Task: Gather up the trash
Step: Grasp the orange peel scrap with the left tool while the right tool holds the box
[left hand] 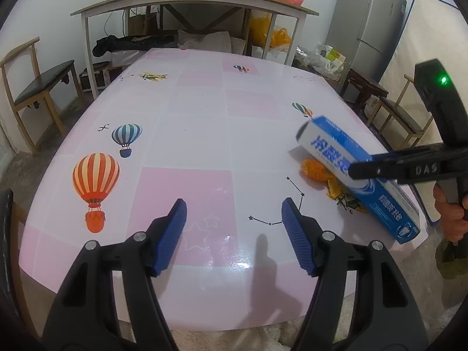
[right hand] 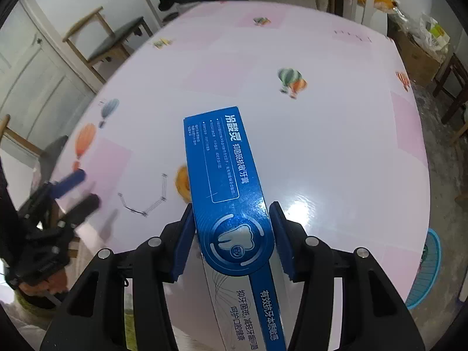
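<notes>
A long blue and white toothpaste box (right hand: 225,181) is clamped between the pads of my right gripper (right hand: 232,239), held above the table. In the left wrist view the same box (left hand: 351,169) hangs tilted over the table's right side with the right gripper (left hand: 362,169) shut on it. Orange peel (left hand: 317,169) lies on the table under the box, also partly visible in the right wrist view (right hand: 182,182). My left gripper (left hand: 234,225) is open and empty over the near table edge, well left of the box.
The table (left hand: 204,122) has a pink and white cloth printed with balloons. A cluttered shelf table (left hand: 193,3), a fridge (left hand: 368,23) and wooden chairs (left hand: 38,84) stand beyond. A blue basket (right hand: 427,272) sits on the floor at right.
</notes>
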`<action>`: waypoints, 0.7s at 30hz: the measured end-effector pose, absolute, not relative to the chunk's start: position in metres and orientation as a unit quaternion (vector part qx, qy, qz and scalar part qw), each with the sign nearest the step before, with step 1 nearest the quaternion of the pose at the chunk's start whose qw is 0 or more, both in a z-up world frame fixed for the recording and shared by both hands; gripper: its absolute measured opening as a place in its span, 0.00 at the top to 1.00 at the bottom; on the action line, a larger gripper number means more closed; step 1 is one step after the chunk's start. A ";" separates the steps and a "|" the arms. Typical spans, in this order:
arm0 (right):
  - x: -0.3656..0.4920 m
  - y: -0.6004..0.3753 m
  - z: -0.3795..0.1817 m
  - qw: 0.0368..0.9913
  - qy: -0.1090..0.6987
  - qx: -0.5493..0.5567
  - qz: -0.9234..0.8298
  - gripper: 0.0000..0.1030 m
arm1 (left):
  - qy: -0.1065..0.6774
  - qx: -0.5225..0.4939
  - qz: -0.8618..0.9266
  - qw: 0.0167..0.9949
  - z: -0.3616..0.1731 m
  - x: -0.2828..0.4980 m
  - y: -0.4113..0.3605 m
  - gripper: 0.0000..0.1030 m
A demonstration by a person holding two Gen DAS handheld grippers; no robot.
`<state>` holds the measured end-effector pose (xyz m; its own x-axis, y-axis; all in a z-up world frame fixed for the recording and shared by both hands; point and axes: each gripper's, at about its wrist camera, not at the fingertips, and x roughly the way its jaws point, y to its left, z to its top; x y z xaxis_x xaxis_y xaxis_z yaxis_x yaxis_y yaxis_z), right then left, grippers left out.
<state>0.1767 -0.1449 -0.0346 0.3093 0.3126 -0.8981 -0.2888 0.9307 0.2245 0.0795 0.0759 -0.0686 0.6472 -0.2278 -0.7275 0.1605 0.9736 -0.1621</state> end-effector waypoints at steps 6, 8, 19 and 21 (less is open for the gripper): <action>0.173 -0.172 -0.026 0.830 0.544 -0.001 0.122 0.52 | 0.406 -0.068 -0.138 0.901 -0.067 0.085 0.070 0.38; 0.172 -0.185 -0.025 0.834 0.542 0.001 0.106 0.52 | 0.402 -0.071 -0.152 0.900 -0.066 0.087 0.065 0.38; 0.168 -0.201 -0.041 0.830 0.551 0.019 0.083 0.52 | 0.449 -0.133 -0.230 0.853 -0.082 0.130 0.025 0.54; 0.167 -0.204 -0.044 0.829 0.553 0.021 0.084 0.52 | 0.455 -0.143 -0.236 0.847 -0.085 0.137 0.021 0.58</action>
<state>0.1673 -0.2036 -0.0442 0.3750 0.1630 -0.9126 -0.1164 0.9849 0.1280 0.1367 0.0210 -0.0850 0.4753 -0.5293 -0.7028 0.2698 0.8480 -0.4561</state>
